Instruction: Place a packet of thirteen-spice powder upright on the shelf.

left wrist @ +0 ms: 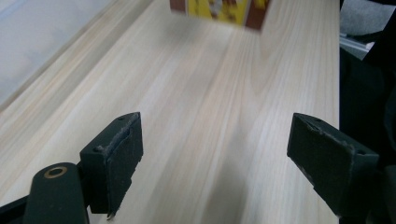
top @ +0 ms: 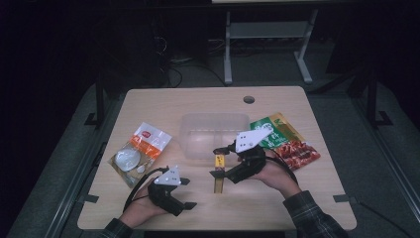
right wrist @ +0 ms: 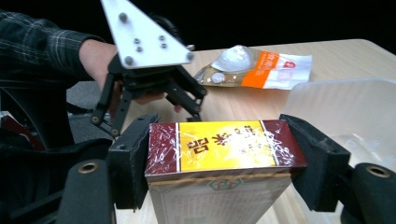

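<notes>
Right gripper view: jaws clamp the red-and-yellow box (right wrist: 224, 147).
Right gripper (top: 218, 161) holds it over the counter (top: 277, 198), beside the clear tub (top: 190, 134); left gripper (top: 187, 193) jaws spread wide, empty.

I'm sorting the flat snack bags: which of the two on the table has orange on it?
The clear bag with the orange band, lying left of the plastic tub. The other bag, right of the tub, is green and red.

Box (right wrist: 219, 154) between the right gripper (right wrist: 219, 163) jaws, tub (right wrist: 345, 112) beyond its right jaw, left gripper (right wrist: 149, 100) beyond its left jaw, pouch (right wrist: 261, 67) farther back
</notes>
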Demonstrator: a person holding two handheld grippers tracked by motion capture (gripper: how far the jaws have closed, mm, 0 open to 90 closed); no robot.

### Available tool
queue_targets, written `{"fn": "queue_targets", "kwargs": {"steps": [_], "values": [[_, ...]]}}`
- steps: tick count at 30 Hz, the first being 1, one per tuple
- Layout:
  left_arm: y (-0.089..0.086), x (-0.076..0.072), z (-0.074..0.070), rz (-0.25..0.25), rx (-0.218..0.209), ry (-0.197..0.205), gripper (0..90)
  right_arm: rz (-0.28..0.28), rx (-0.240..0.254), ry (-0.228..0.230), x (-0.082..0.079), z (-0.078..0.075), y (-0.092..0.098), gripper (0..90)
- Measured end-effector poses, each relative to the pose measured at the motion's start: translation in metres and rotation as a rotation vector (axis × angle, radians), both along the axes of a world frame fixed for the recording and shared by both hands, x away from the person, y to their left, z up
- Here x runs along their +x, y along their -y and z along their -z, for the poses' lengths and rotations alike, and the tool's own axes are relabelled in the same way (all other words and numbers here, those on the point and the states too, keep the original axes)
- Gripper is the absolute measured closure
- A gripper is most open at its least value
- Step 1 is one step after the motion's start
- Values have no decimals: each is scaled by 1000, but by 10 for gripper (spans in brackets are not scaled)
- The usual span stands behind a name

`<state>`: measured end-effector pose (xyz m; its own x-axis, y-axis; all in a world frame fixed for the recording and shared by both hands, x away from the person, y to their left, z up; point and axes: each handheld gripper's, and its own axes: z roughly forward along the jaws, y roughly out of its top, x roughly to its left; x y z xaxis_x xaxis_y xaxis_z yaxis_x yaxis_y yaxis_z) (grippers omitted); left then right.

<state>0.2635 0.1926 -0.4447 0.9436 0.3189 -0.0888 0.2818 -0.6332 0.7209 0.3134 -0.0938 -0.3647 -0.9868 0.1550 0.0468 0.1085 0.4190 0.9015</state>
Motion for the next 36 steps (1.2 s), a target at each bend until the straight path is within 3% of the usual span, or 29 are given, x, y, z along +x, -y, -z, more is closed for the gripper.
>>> {"fn": "queue_targets", "kwargs": {"steps": [6,9,24,36], "values": [[-3,1,4,-18,-14,-6,179,14,3,20,9,-8,6,306],[-2,2,5,-1,3,5,178,8,13,21,14,-13,6,306],[0,3,6,7,0,3,179,-21,-28,50,50,-36,0,306],[-2,4,7,-6,-4,-11,179,-38,-34,65,92,-44,-4,306]]}}
